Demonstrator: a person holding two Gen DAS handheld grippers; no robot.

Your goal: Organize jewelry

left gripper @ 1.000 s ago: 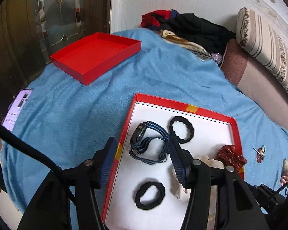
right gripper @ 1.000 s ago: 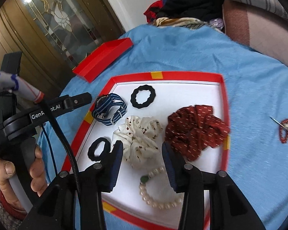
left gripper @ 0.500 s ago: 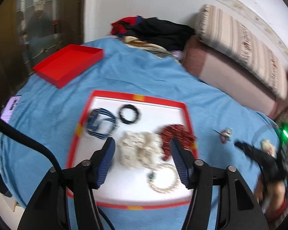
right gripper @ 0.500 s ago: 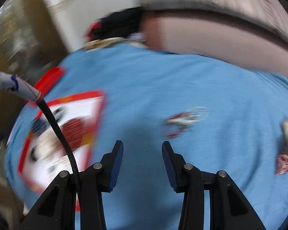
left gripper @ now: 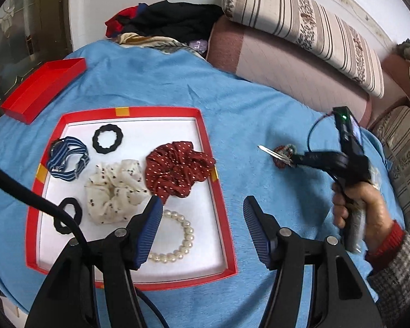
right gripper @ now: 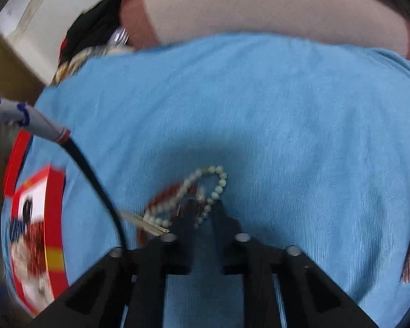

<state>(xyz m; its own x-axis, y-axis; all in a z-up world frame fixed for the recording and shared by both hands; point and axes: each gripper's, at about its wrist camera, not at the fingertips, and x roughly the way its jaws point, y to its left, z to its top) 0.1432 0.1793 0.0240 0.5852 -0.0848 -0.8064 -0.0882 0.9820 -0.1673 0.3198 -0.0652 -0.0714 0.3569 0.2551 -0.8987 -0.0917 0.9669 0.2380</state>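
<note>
Most pieces sit in the tray, left of frame: scrunchies, bands, pearls. Outstanding: the bead tangle on the blue cloth, mid-right. Right gripper has its jaws pinched narrow on those beads; left gripper hangs wide and empty above the tray's edge. Path back looks clear.

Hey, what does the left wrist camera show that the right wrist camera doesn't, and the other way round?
Only the left wrist view shows the tray's contents clearly: pearl bracelet, red dotted scrunchie, cream scrunchie, striped watch band, two black hair ties, plus the open left tool. Only the right wrist view shows the pale green bead bracelet at the right tool, whose fingers are close together on it. Both show the blue cloth, the tray and the hair clip.
</note>
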